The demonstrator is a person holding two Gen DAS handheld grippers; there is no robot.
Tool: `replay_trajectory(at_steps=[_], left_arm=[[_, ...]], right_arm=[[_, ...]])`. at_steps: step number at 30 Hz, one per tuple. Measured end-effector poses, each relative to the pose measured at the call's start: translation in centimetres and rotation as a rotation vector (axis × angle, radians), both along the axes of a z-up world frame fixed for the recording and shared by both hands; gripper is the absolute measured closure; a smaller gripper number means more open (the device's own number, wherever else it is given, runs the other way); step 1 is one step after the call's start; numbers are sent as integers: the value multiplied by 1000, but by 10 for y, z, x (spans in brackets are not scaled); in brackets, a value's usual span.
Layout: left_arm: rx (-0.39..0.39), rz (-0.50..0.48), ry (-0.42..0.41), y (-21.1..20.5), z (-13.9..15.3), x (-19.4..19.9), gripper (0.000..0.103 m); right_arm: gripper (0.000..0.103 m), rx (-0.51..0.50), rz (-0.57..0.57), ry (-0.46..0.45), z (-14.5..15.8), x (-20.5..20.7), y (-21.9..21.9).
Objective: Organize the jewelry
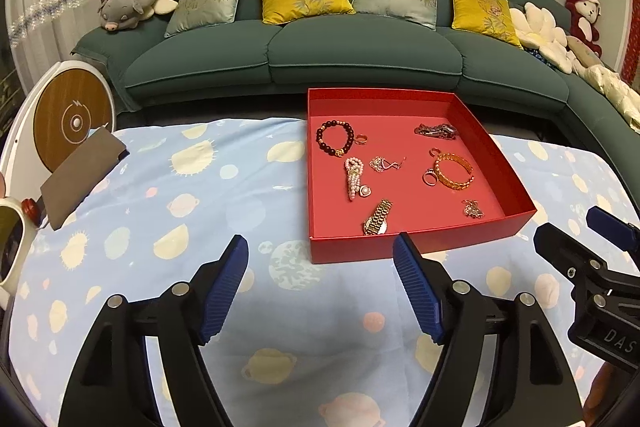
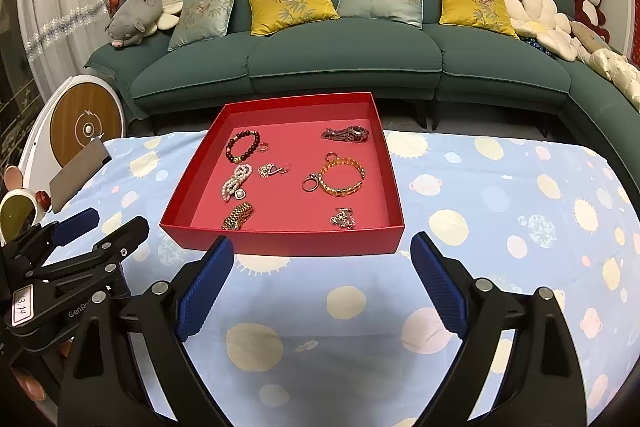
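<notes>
A: Where does the jewelry lie?

B: All of it is inside the red tray (image 2: 288,247), which sits on the table at its far edge, toward the sofa. At the tray's far left is a dark bead bracelet (image 2: 242,146) with a small ring (image 2: 263,147) just beside it. Nearer, a pearl strand (image 2: 236,182) lies bunched, and a small silver pendant (image 2: 269,170) is just to its right.

A: And the rest?

B: A gold watch (image 2: 237,216) lies close to the near wall, left of centre. A dark metal watch (image 2: 346,134) is at the far right. An orange-gold cuff bangle (image 2: 342,175) lies in the middle right, a silver ring (image 2: 309,183) touching or nearly touching its left side. A small tangled chain piece (image 2: 343,218) lies near the right front corner.

A: What of the grippers?

B: Both hang over the table on the near side of the tray, well short of the jewelry. The right gripper (image 2: 322,283) has its blue fingers spread wide with nothing between them. The left gripper (image 1: 320,283) is likewise spread and empty; from the right wrist view it shows at the lower left.

A: The table itself?

B: Covered by a pale blue cloth (image 2: 500,219) printed with planets and suns. A green sofa (image 2: 344,67) with yellow and grey cushions stands behind it.
</notes>
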State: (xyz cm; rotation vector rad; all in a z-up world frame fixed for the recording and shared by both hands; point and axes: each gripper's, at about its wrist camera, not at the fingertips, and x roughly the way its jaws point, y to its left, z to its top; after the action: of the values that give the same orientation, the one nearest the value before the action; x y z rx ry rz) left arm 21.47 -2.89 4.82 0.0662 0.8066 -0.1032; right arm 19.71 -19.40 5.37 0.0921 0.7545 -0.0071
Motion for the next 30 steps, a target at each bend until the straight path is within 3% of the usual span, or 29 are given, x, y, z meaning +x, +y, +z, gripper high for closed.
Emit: replay_trajectory(at_steps=[30], left_arm=[[18, -25, 9, -13, -4, -4, 30]], right_arm=[[14, -26, 14, 3, -1, -1, 8]])
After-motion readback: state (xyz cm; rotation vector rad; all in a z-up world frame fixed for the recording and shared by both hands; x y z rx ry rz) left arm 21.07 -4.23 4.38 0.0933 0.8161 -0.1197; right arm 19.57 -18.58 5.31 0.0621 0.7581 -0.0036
